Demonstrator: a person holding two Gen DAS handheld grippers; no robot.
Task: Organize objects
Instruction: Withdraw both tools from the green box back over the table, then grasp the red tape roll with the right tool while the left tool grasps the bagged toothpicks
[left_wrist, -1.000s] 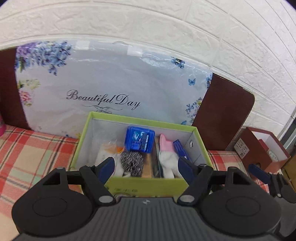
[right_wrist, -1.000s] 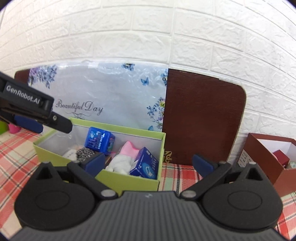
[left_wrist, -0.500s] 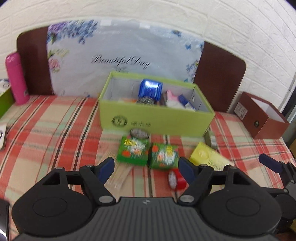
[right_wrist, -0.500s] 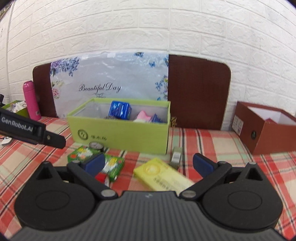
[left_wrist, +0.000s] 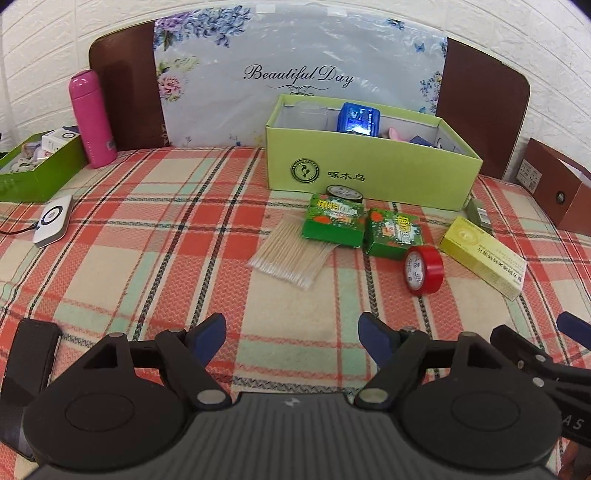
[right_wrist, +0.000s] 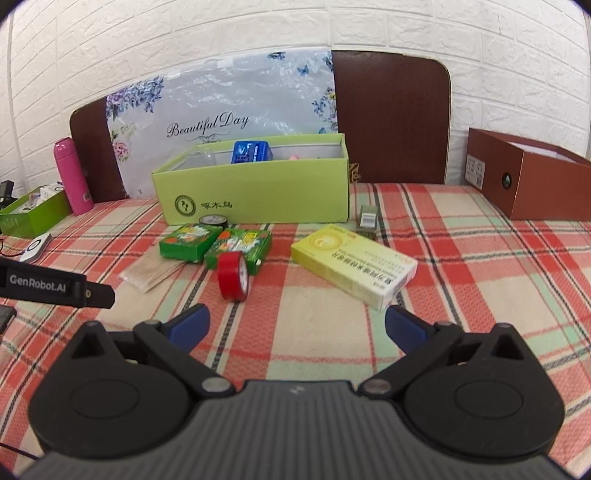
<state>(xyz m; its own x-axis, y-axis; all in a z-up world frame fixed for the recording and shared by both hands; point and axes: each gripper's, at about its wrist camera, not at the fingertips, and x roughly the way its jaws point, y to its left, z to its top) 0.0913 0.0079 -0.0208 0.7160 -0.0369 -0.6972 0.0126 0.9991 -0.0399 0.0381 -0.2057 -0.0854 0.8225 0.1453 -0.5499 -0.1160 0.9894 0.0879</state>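
Note:
A light-green open box stands at the back of the plaid cloth and holds a blue pack and other small things. In front of it lie two green packets, a black tape roll, a bundle of cotton swabs, a red tape roll and a yellow carton. My left gripper hovers near the cloth's front, short of the swabs; its jaws stand wide and are opening, with nothing between them. My right gripper is open and empty, just short of the red tape roll and the yellow carton.
A pink bottle, a dark-green tray of small items and a white corded device sit at the left. A brown open box stands at the right. A small olive pack lies by the green box's corner. A floral board leans on the wall.
Both grippers have drawn back from over the green box and sunk toward the cloth. The loose items in front of the box have come into view. Both stayed open and empty.

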